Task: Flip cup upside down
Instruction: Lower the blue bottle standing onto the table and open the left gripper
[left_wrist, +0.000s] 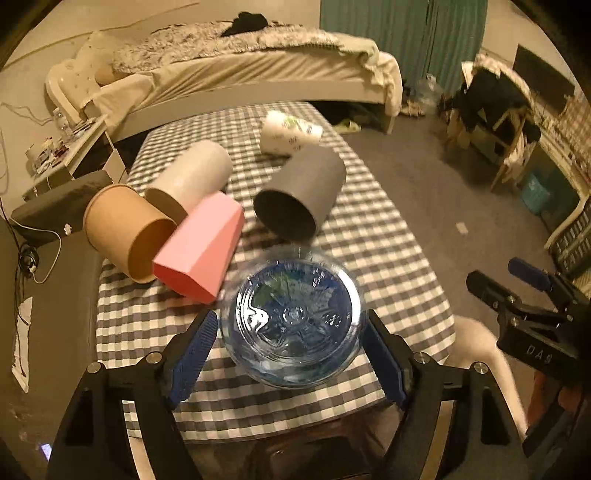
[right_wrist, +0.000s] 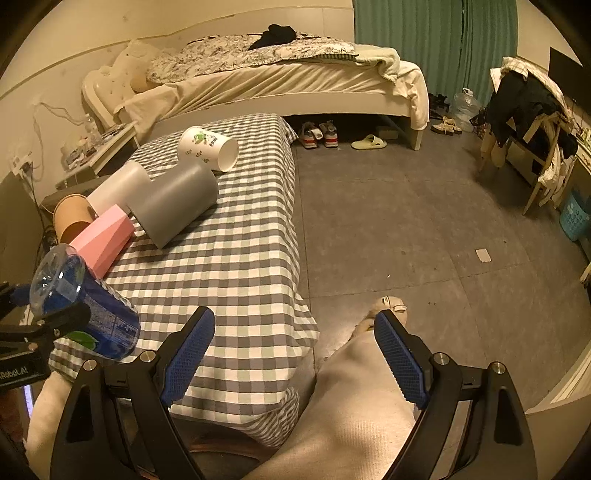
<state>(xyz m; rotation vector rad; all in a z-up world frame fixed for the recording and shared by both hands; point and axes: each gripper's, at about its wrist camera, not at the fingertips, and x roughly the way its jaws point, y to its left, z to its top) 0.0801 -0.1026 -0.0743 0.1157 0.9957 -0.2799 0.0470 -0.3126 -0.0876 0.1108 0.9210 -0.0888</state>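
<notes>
The left gripper (left_wrist: 290, 332) clamps a clear blue-labelled bottle-cup (left_wrist: 295, 325), held on its side above the near edge of the checked table (right_wrist: 236, 280). The right gripper (right_wrist: 295, 354) hangs spread and empty past the table's near right corner. The hold sits near the base, so turning it over could let the slick plastic slip or swing into the pink cup (left_wrist: 201, 247) nearby. 5 cups lie tipped on the table: 1 brown (left_wrist: 122, 229), 1 beige (left_wrist: 192, 177), 1 pink, 1 grey (left_wrist: 303, 192), 1 white printed (left_wrist: 290, 134).
</notes>
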